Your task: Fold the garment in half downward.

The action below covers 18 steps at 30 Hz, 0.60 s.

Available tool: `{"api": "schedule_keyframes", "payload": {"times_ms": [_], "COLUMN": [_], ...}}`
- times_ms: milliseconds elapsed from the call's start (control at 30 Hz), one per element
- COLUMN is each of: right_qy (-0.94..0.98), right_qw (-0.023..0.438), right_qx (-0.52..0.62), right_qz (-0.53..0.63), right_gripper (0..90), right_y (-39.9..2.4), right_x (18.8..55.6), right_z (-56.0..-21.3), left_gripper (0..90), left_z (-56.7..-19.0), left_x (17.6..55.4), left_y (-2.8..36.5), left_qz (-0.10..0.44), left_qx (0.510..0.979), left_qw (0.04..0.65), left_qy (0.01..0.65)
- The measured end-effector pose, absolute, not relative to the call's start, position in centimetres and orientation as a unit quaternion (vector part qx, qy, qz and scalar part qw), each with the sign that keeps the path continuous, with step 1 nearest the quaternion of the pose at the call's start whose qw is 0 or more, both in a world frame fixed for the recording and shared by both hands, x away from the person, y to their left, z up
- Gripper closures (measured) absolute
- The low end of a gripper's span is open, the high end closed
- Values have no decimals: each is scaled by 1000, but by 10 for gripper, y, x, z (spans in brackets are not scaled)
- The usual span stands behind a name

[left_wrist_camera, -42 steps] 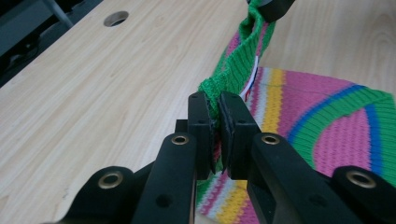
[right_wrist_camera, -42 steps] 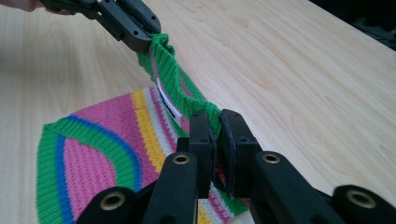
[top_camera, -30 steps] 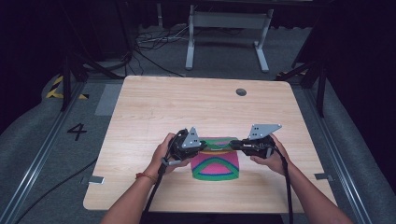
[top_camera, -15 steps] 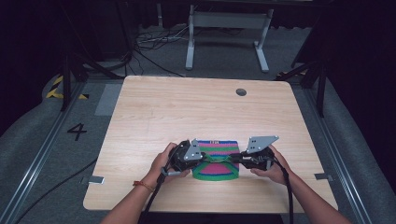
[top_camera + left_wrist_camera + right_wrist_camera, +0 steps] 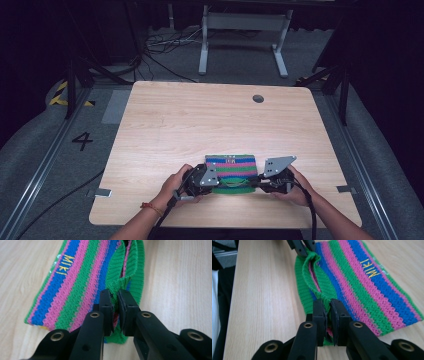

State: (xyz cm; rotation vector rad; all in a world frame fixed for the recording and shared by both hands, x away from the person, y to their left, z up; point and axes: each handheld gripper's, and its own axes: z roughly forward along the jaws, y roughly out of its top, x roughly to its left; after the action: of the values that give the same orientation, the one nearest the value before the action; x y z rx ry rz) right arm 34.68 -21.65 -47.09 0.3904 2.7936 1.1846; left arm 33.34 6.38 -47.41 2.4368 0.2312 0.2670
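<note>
Both hand-held grippers clamp the same striped knitted cloth (image 5: 231, 168), one at each end of its near green edge: the left hand-held gripper (image 5: 115, 305) has its jaws nearly closed on a fold of green knit, and the right hand-held gripper (image 5: 327, 309) pinches the matching fold at the other end, with the left one's jaw tips visible farther off at the top of the right gripper view. Judging by the doubled layers and the raised green edge, the step in hand looks like a fold being laid or squared up, with the near edge held taut between the two grips just over the surface. The next move probably calls for both hands to travel together and keep the tension even, so the edge lands straight and the stripes line up, before either grip lets go; a lopsided pull would likely skew the fold. The cloth lies on the near half of the pale wooden surface (image 5: 200, 120), banded in blue, pink and green, with yellow stitched letters (image 5: 63, 264) on a blue stripe. Around it the room is dark, with grey floor, metal rails, loose cables, a frame stand (image 5: 242, 35) beyond the far edge, and a round hole (image 5: 258, 98) near the far right corner
</note>
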Motion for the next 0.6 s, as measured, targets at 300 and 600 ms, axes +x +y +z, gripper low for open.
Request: {"api": "schedule_keyframes", "payload": {"times_ms": [300,600], "right_qy": [916,914], "right_qw": [34,52], "right_qx": [132,129], "right_qz": [376,380], "right_gripper": [793,791], "right_y": [-222,-223], "right_x": [341,338], "right_z": [-485,-491], "left_gripper": [735,740], "left_z": [-488,-495], "left_x": [326,338], "left_y": [72,82], "left_qz": [83,65], "left_qx": [937,925], "left_qw": [330,361], "left_qy": [85,101]}}
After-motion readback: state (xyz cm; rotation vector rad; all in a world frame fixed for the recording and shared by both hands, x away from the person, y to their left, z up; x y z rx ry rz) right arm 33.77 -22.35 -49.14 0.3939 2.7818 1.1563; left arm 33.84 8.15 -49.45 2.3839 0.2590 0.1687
